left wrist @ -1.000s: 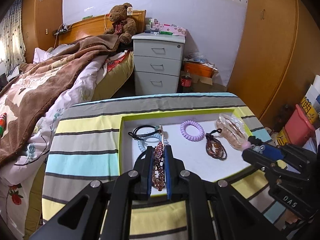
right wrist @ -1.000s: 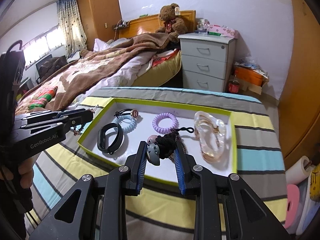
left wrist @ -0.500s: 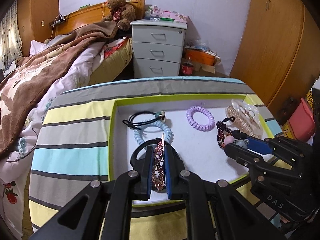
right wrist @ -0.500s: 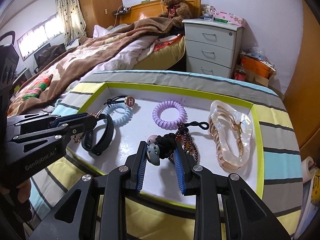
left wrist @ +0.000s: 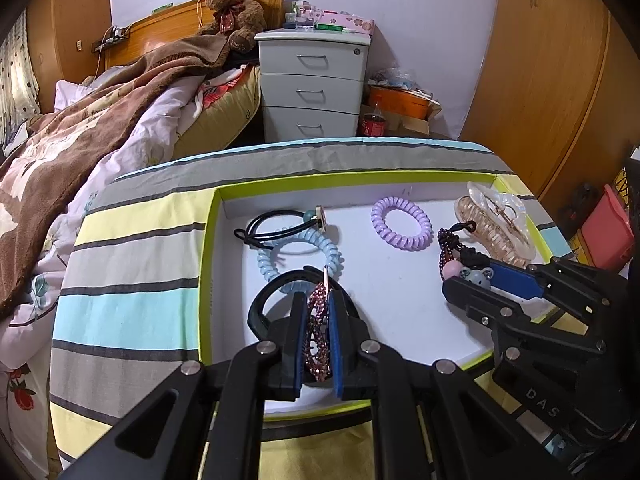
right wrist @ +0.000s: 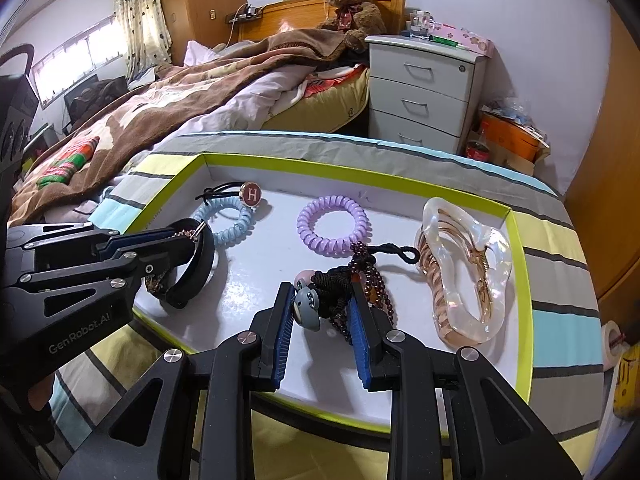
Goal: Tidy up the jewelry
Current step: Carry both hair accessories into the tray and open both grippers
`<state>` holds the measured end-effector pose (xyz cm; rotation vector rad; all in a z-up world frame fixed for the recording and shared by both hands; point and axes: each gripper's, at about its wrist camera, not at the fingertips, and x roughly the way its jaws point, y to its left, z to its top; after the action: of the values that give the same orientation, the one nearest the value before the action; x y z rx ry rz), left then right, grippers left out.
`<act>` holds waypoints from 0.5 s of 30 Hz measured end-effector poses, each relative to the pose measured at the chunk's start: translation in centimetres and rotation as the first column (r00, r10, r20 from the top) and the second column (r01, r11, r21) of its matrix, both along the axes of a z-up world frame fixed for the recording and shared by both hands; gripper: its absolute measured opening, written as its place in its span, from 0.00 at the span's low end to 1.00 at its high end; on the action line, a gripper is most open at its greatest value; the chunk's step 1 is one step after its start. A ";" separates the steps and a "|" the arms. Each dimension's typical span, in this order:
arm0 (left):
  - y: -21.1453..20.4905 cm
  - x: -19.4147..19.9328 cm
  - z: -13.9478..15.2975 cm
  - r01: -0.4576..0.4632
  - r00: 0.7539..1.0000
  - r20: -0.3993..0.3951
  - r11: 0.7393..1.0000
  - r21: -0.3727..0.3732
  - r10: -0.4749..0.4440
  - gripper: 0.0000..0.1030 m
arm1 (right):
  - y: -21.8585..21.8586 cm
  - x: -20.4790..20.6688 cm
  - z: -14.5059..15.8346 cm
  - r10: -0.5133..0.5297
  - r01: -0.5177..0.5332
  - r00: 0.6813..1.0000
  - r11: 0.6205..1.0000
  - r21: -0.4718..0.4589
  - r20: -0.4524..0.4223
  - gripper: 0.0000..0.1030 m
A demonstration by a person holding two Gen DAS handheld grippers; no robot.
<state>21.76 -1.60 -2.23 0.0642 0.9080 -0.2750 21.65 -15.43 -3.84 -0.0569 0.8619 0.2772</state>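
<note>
Striped bedding (left wrist: 132, 280) in yellow, grey and turquoise carries a lime-rimmed white tray (left wrist: 208, 240) at the bedroom's centre, a teddy bear (left wrist: 234, 8) and a white drawer unit (left wrist: 314, 88) behind at twelve o'clock. Seen from the left wrist, the left gripper (left wrist: 318, 320) is clenched on a pink rhinestone chain (left wrist: 318, 340) over a black band (left wrist: 260, 304) at the tray's six o'clock edge; a pale blue coil tie (left wrist: 300, 256) lies just beyond, a lilac coil tie (left wrist: 402, 224) at one o'clock.

From the right wrist, the right gripper (right wrist: 320, 312) grasps a black knotted cord charm (right wrist: 332, 284) with a small grey figure, its dark red beads (right wrist: 376, 280) trailing onto the tray floor. A translucent claw clip (right wrist: 464, 264) rests at three o'clock, and an "H" button tie (right wrist: 251, 194) at eleven.
</note>
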 end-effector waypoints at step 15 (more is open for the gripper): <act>0.0 0.1 -0.1 -0.004 1.000 -0.007 1.000 -0.005 0.004 0.12 | 0.0 0.0 -0.3 -0.005 0.005 1.000 1.000 -0.009 -0.005 0.28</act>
<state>21.88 -1.58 -2.28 0.0571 0.9140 -0.2734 21.69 -15.47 -4.17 -0.0619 0.8680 0.2686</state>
